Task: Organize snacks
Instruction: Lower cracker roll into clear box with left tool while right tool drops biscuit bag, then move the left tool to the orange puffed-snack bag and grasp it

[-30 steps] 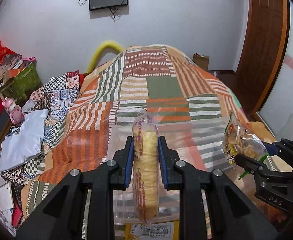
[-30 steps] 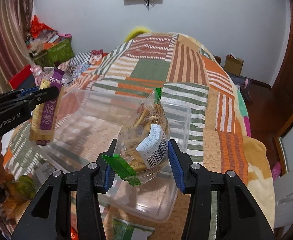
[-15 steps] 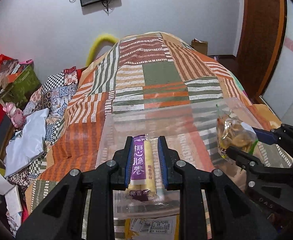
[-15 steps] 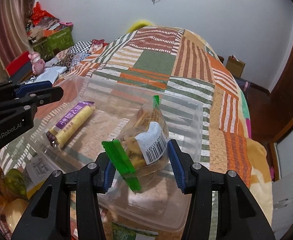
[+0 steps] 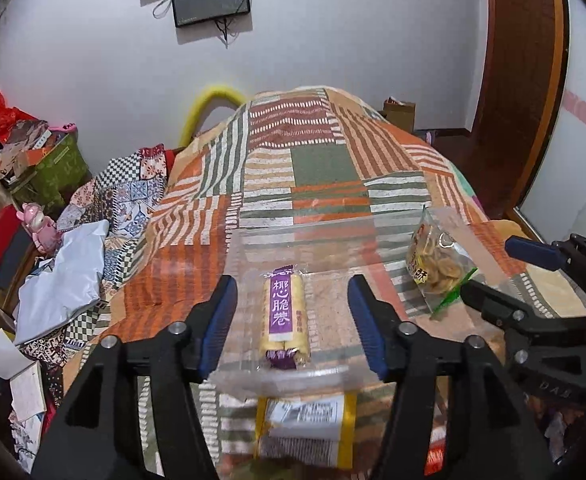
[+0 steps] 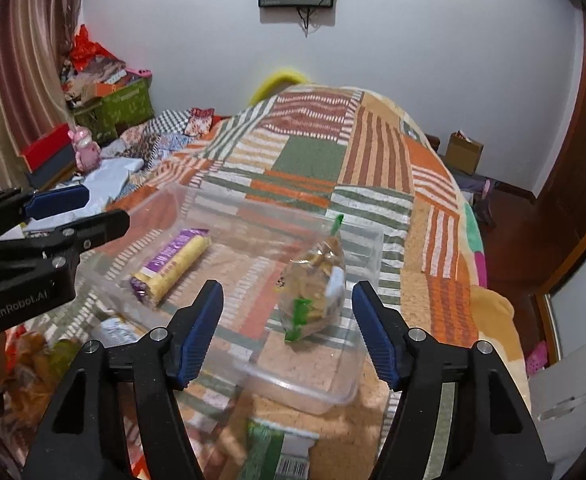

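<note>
While we hold both tools above the patchwork blanket [image 5: 317,168], the left gripper [image 5: 293,312] has its jaws apart; they have just been opening. The purple-labelled roll snack [image 5: 284,316] lies between the two blue pads, touching neither, flat on the bottom of the clear plastic container [image 5: 313,236]. Just below the fingers we see a yellow packet [image 5: 305,436] outside the container's near wall.

The right gripper [image 6: 287,330] also has its jaws spread, and they too have just been opening. The bag of chips [image 6: 315,284], with a green strip, stands between its pads and free of them, inside the same container [image 6: 293,386]. To the left of these fingers lies the roll snack [image 6: 173,266], and further left the left gripper [image 6: 81,212] appears.
</note>
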`<state>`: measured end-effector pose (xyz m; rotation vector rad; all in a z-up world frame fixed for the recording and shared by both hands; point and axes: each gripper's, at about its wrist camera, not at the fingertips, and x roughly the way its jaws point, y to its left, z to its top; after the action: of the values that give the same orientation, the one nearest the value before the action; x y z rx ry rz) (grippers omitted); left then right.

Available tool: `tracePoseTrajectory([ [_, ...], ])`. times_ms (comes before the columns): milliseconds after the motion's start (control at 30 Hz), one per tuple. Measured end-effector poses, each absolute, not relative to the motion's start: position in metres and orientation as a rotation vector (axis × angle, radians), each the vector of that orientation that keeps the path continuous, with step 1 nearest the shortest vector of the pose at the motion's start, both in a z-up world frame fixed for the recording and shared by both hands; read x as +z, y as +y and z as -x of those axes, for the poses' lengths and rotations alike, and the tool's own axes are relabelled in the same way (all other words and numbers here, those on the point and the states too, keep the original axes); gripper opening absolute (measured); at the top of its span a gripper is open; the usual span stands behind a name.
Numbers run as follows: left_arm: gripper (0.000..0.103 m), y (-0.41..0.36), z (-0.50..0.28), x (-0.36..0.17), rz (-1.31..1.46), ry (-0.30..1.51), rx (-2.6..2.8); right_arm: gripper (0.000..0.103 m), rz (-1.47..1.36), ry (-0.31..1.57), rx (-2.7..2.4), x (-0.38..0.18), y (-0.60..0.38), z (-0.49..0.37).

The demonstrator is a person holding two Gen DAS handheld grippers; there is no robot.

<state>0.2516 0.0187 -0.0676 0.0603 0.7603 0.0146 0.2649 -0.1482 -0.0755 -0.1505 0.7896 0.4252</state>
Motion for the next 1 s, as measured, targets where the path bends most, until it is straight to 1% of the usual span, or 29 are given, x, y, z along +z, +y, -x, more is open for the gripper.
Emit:
tracePoseTrajectory([
  [33, 0.061, 0.019, -0.245, -0.064, -0.057, 0.754, 0.014, 0.068, 0.145, 0.782, 0.427, -0.072, -0.15, -0.261],
  [100, 0.063, 0.02, -0.236, -0.06, -0.048, 0.747, 0.011, 0.069, 0.134, 0.77, 0.431, -0.067, -0.153, -0.254],
  [367, 0.072, 0.028, -0.196, -0.045, -0.012, 0.734, 0.012, 0.07, 0.111, 0.72, 0.458, -0.046, -0.163, -0.221],
  [433, 0.075, 0.03, -0.187, -0.045, -0.001, 0.736, 0.013, 0.071, 0.108, 0.711, 0.465, -0.044, -0.165, -0.213],
  [600, 0.076, 0.039, -0.164, -0.049, 0.014, 0.746, 0.034, 0.075, 0.097, 0.71, 0.48, -0.047, -0.169, -0.194],
  [1000, 0.076, 0.065, -0.131, -0.091, 0.036, 0.851, 0.086, 0.075, 0.107, 0.813, 0.529, -0.085, -0.17, -0.164],
])
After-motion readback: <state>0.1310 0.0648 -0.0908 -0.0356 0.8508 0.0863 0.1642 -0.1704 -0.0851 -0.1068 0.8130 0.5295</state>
